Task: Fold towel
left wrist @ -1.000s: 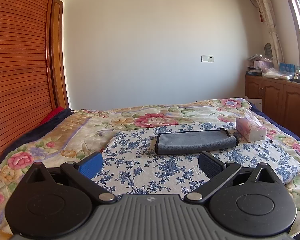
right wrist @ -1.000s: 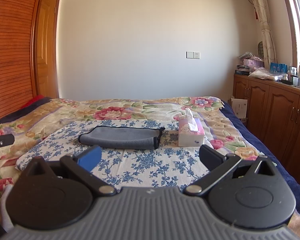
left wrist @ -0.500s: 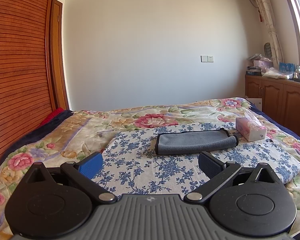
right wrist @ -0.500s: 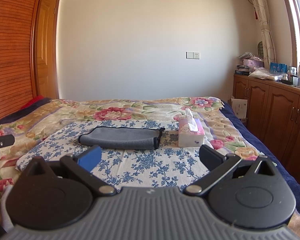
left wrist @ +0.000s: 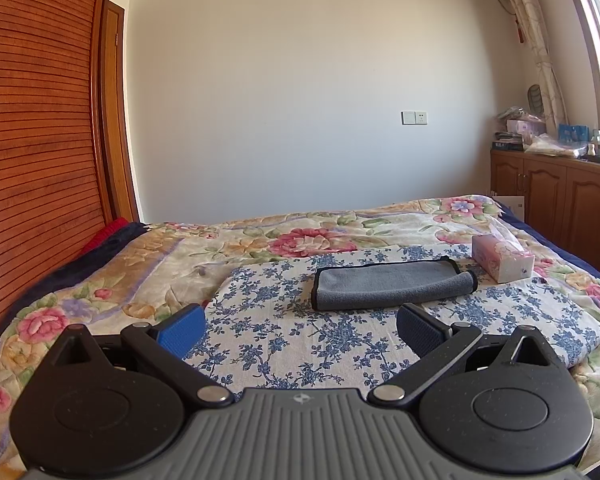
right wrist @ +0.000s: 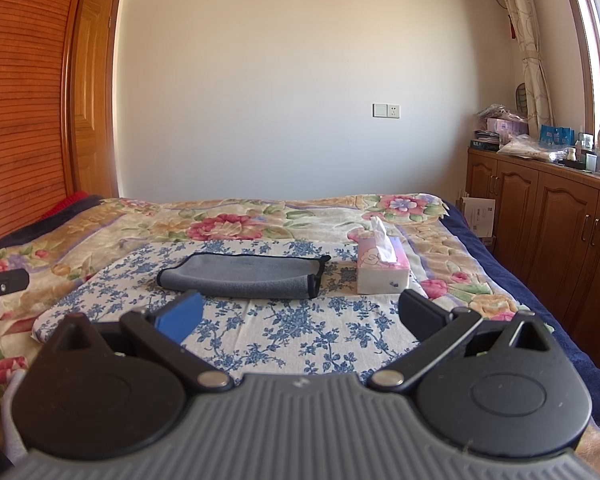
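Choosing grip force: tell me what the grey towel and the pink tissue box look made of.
Grey towel: soft matte microfibre-like cloth with dark stitched edging, judging by its fuzzy nap and rounded fold. Pink tissue box: probably a thin printed soft pack or card; a tissue sticks up from its top.

Matt, napped grey cloth towel (left wrist: 392, 284) on thin blue-flowered white cotton sheet (left wrist: 300, 332); glossy ribbed brown wooden wardrobe door (left wrist: 32, 160); matt black plastic left gripper (left wrist: 300, 326) with smooth metal pivot pins
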Tool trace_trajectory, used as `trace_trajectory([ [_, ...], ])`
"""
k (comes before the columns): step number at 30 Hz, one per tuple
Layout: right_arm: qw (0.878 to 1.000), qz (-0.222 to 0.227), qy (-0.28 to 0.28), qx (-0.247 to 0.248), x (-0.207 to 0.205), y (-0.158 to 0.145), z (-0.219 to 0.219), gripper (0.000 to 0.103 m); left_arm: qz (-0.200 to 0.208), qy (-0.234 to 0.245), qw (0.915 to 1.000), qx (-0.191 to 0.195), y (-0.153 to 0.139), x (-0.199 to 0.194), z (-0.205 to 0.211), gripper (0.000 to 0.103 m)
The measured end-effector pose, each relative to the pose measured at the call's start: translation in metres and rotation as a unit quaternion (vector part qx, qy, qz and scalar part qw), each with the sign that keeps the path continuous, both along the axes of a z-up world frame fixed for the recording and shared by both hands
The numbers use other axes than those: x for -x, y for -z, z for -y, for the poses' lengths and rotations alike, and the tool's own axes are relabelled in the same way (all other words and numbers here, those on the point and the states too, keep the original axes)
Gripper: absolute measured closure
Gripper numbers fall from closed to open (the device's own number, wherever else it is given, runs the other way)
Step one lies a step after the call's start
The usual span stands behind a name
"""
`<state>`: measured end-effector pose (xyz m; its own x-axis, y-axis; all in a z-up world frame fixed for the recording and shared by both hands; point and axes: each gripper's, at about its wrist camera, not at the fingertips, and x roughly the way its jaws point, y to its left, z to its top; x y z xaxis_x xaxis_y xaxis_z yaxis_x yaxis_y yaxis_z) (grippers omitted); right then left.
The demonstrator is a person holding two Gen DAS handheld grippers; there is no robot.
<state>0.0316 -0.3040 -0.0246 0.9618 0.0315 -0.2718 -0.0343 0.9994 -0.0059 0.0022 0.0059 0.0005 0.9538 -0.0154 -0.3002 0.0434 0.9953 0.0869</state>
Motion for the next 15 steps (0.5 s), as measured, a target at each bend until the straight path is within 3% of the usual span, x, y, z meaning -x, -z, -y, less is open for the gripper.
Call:
trace_trajectory([
  [15, 1.000, 0.000, 0.000, 0.000, 0.0000, 0.0001, -0.0004, 0.000, 0.001, 0.000, 1.0000, -0.003, 0.0003, -0.0004, -0.0011, 0.000],
])
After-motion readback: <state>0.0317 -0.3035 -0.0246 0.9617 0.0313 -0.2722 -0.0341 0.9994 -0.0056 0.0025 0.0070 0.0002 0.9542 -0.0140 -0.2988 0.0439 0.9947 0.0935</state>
